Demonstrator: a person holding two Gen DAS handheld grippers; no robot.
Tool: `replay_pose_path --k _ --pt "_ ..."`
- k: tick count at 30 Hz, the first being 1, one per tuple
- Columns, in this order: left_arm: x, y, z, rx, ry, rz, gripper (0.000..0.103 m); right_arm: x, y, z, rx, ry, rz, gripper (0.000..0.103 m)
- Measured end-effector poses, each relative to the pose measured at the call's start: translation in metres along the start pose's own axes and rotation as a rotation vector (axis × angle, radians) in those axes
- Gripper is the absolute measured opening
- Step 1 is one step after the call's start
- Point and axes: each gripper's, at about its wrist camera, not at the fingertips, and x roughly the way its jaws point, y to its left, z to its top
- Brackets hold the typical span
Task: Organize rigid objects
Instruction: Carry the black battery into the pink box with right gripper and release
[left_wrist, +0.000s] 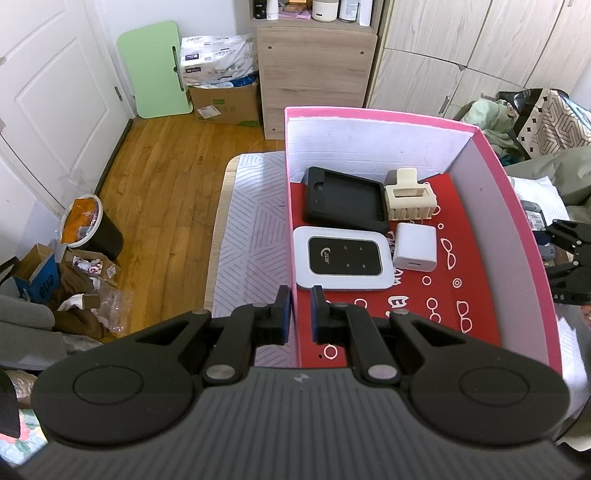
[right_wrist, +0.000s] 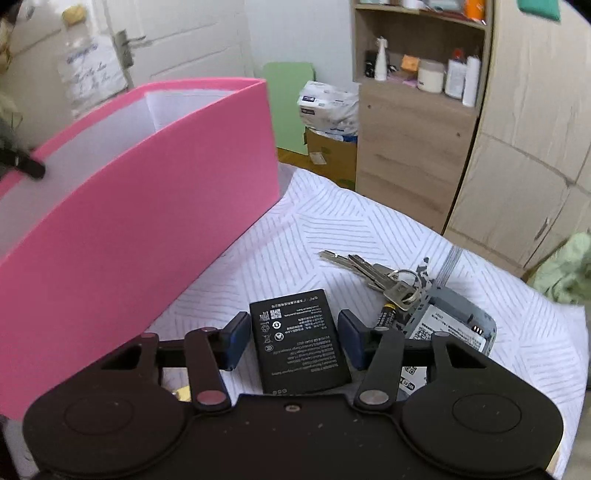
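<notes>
Pink box (left_wrist: 517, 206), open-topped, white inner walls, red printed floor, standing on the worktop (left_wrist: 251, 229) covered with a white line-patterned cloth. Left gripper (left_wrist: 301, 310): jaws straddle the box's left wall, nearly shut upon it. Inside the box, toward the far end: black tray-like case (left_wrist: 345, 201); white pocket router with black face (left_wrist: 341, 262) nearer the camera; cream slotted holder (left_wrist: 410, 199) and white charger cube (left_wrist: 415, 247) to their right. Right gripper (right_wrist: 293, 338): jaws open, one on each side of a flat black battery (right_wrist: 301, 341) with white print, lying beside the box. Keys (right_wrist: 373, 275) on a ring lie just beyond, partly over a grey opened device (right_wrist: 447, 325).
</notes>
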Motion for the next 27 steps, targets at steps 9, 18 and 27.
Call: replay_pose_path --k 9,18,27 --pt "0.0 -0.005 0.0 0.044 0.014 0.017 0.009 -0.013 0.002 -0.004 0.015 0.004 -0.004 0.056" --pt "0.0 -0.003 0.0 0.035 0.013 0.007 0.009 -0.011 0.005 0.002 0.013 0.037 -0.019 0.057" --pt "0.0 0.0 -0.001 0.028 0.008 0.001 0.009 -0.007 0.01 0.006 0.011 0.016 -0.03 0.055"
